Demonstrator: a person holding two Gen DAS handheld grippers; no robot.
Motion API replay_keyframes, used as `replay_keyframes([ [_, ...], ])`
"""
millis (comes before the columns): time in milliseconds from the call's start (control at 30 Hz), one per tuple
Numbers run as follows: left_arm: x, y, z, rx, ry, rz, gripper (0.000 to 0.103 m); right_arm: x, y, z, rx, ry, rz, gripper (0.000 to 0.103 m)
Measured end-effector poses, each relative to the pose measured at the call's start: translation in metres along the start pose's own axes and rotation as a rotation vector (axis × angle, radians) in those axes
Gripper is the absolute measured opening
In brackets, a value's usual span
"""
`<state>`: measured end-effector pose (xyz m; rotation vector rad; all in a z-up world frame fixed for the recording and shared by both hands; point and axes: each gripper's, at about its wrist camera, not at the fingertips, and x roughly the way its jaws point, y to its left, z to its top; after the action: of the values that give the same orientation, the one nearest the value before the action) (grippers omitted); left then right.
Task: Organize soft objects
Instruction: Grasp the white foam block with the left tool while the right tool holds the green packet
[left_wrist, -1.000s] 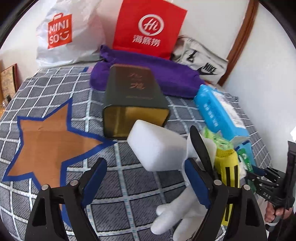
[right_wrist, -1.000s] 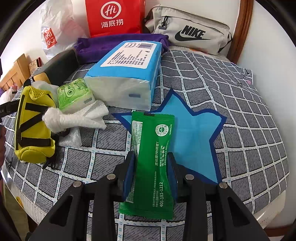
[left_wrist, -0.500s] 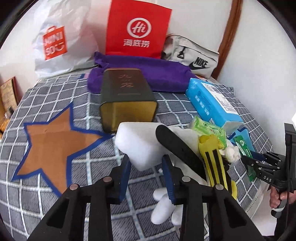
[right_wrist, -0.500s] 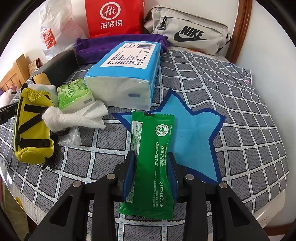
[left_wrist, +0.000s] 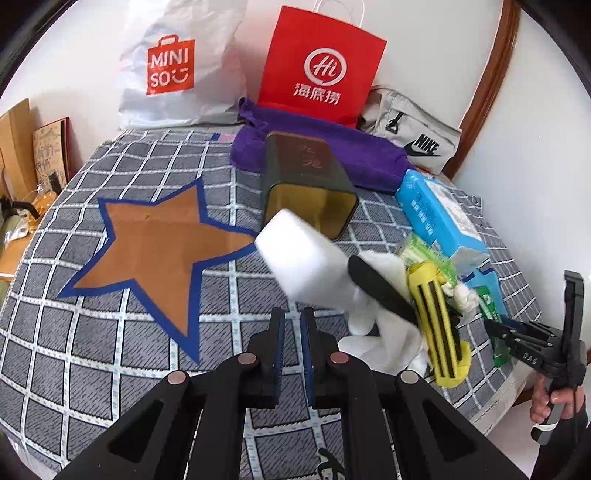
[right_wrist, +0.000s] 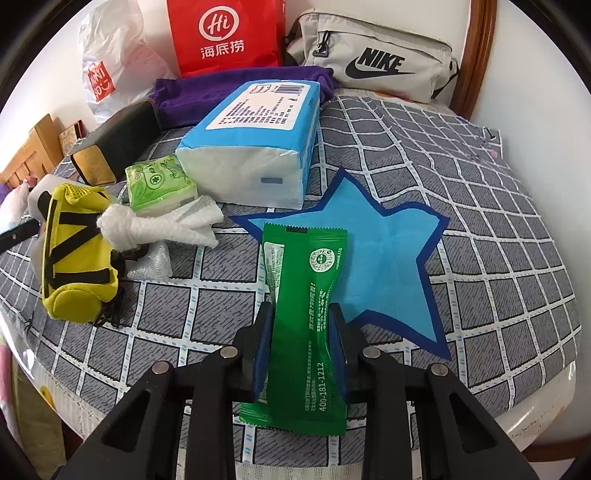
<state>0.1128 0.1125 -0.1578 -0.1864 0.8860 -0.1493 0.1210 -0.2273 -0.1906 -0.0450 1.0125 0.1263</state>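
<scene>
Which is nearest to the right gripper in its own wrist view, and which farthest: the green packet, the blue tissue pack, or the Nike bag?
1. Green packet: between the right gripper's closing fingers, lying partly on the blue star.
2. Blue tissue pack: mid-table, beyond the star, slightly left.
3. Nike bag: far back against the wall, to the right.

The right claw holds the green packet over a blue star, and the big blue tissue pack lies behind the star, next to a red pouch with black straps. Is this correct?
Not quite: the pouch is yellow, not red, as the right wrist view shows. The rest holds: the right claw, closing, grips the green packet over the blue star, with the tissue pack behind.
</scene>
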Motion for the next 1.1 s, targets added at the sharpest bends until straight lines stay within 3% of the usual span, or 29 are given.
replay_keyframes([
  [100, -0.002, 0.002, -0.004, -0.012, -0.005, 0.008, 0.013, -0.002, -0.001, 0.000, 0.007, 0.010, 0.008, 0.029],
  [167, -0.006, 0.003, -0.005, -0.010, -0.012, 0.017, 0.040, -0.004, -0.001, -0.001, 0.006, 0.015, 0.006, 0.029],
  [233, -0.012, 0.001, -0.005, 0.007, -0.042, 0.030, 0.057, -0.006, -0.001, -0.003, 0.007, 0.019, 0.005, 0.029],
  [367, -0.017, -0.007, 0.003, 0.063, -0.085, 0.027, 0.067, -0.005, -0.001, -0.002, 0.006, 0.025, 0.002, 0.029],
  [833, 0.012, -0.017, 0.030, 0.120, -0.076, -0.052, 0.065, 0.002, -0.001, 0.005, -0.006, 0.038, -0.016, 0.030],
  [967, 0.005, -0.004, 0.031, 0.021, -0.074, -0.119, 0.065, 0.003, -0.001, 0.006, -0.015, 0.040, -0.017, 0.031],
  [1100, 0.007, 0.011, 0.034, -0.090, -0.059, -0.140, 0.065, 0.004, -0.001, 0.006, -0.024, 0.038, -0.019, 0.032],
])
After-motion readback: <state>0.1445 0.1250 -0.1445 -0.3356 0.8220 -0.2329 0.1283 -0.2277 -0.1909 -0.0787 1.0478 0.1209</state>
